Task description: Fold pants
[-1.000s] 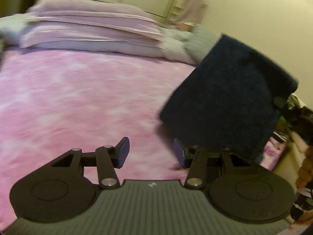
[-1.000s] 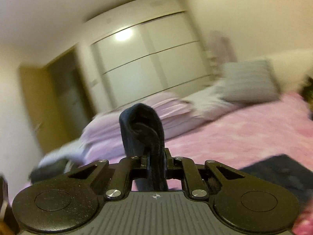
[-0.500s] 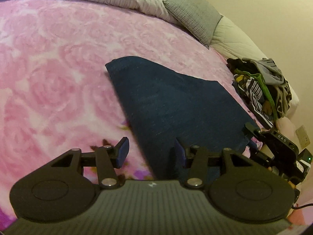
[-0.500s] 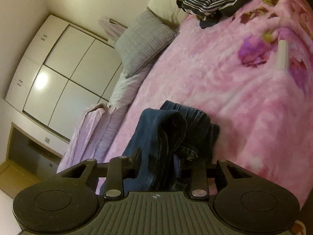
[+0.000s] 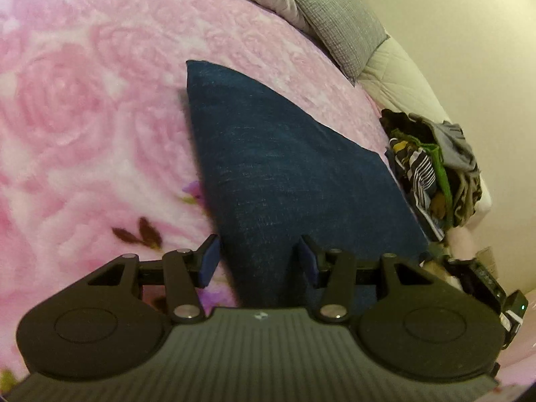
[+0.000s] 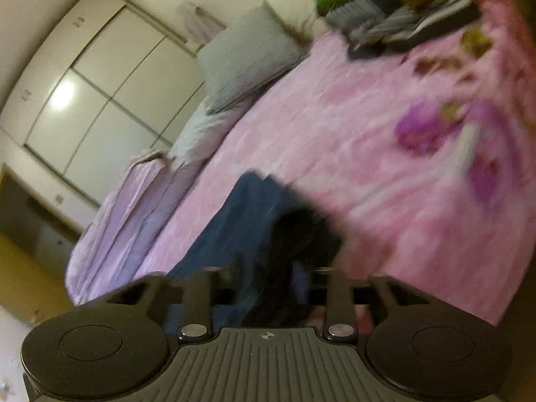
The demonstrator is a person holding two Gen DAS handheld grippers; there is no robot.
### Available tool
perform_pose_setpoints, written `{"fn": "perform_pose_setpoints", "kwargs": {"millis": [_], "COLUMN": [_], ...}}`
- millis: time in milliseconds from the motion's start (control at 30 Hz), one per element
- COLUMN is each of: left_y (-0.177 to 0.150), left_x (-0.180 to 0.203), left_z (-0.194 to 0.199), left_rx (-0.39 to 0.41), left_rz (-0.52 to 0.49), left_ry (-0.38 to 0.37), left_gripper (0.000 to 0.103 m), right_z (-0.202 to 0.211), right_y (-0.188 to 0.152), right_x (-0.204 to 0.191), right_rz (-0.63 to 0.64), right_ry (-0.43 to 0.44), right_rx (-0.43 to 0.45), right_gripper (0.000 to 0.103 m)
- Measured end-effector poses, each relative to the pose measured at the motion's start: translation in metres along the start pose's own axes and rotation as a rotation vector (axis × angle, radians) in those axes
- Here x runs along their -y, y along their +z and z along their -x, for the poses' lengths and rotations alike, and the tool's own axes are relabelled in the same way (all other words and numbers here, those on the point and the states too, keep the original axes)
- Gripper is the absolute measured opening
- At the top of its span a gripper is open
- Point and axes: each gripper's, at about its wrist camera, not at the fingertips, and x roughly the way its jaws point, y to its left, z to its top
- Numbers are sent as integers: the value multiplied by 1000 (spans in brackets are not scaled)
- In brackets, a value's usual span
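The left tool (image 5: 258,259) hangs with jaws parted and clear of cloth, while the right tool's (image 6: 268,284) jaws are opening.

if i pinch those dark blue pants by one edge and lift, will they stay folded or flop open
The dark blue pants lie flat on the pink blanket, so they are probably floppy and would droop. The cloth looks thick like denim, so likely heavy for its size. Its grainy weave suggests it won't slip.
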Motion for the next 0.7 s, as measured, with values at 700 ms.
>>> {"fn": "perform_pose_setpoints", "kwargs": {"millis": [700], "left_y": [19], "left_x": [-20], "left_z": [10], "left_rx": [36], "left_rz": [123], "left_ry": [-184], "left_gripper": [19], "right_z": [-66], "right_y": [4], "right_x": [-2], "right_rz": [-110], "right_ry": [-40], "right_rx": [-191], "right_gripper": [34]}}
